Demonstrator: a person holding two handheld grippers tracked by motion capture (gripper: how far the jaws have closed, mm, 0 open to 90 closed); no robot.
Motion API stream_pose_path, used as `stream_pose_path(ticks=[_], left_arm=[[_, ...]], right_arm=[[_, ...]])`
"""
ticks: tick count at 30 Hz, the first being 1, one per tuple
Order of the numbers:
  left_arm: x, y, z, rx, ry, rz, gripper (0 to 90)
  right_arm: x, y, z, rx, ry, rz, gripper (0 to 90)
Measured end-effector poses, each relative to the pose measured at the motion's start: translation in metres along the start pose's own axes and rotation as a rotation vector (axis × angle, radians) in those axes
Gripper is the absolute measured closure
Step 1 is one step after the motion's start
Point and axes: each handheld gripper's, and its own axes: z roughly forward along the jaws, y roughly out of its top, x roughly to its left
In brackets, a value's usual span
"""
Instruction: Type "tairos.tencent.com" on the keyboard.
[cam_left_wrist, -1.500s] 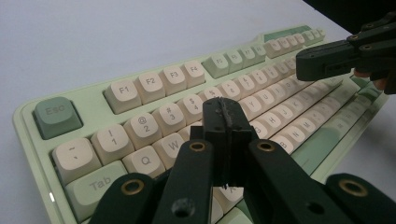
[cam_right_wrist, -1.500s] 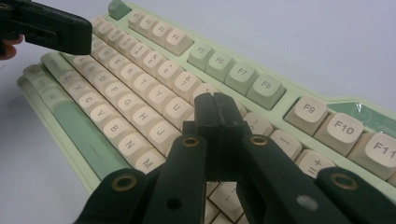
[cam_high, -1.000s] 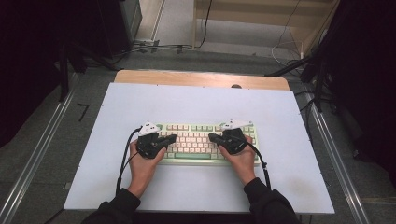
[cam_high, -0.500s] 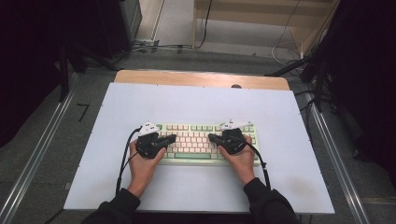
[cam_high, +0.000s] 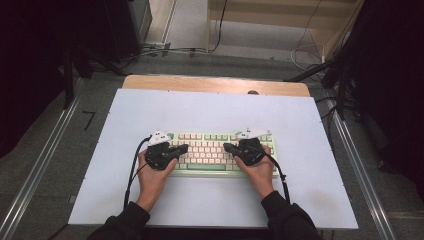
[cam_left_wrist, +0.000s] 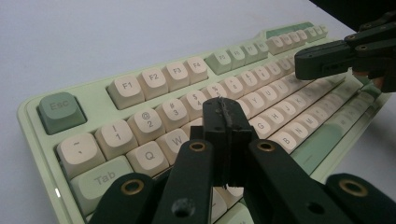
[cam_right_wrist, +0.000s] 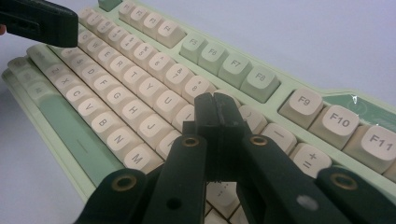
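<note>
1. Surface (cam_high: 215, 107): pale sheet over a wooden top, with a strip of bare wood along the far edge.
2. Left forearm in a dark sleeve, entering from the bottom edge of the high view; left hand (cam_high: 152, 175) wrapped around the left gripper (cam_high: 181, 149), black cable looping off its near left side down toward the sleeve.
3. Left gripper fingers (cam_left_wrist: 223, 122) pressed together, nothing between them, tips over the left part of the keyboard (cam_high: 212, 151), above the letter keys right of Q and W in the left gripper view. Contact with the keys: cannot tell.
4. Keyboard lying flat on the surface, near the middle and toward the person's side, long edge parallel to the near edge; pale green case, cream keys, green Esc key (cam_left_wrist: 60, 110) at its far left corner, long green space bar (cam_right_wrist: 63, 123) along the near row.
5. Right gripper (cam_high: 229, 147) over the right part of the keyboard, pointing left toward the other gripper, well apart from it.
6. Right gripper fingers (cam_right_wrist: 215, 116) likewise closed tight on nothing, tips above the keys between the J column and the number row in the right gripper view. Touching or hovering: cannot tell.
7. Right hand (cam_high: 260, 172) gripping from the near side, cable trailing off toward the right sleeve.
</note>
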Motion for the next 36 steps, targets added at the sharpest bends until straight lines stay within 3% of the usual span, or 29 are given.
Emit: stream_pose_path(ticks=[36], left_arm=[[0.0034, -0.0081, 0.0010, 0.051, 0.021, 0.007, 90.0]], right_arm=[[-0.0025, -0.0036, -0.0093, -0.006, -0.008, -0.001, 88.2]])
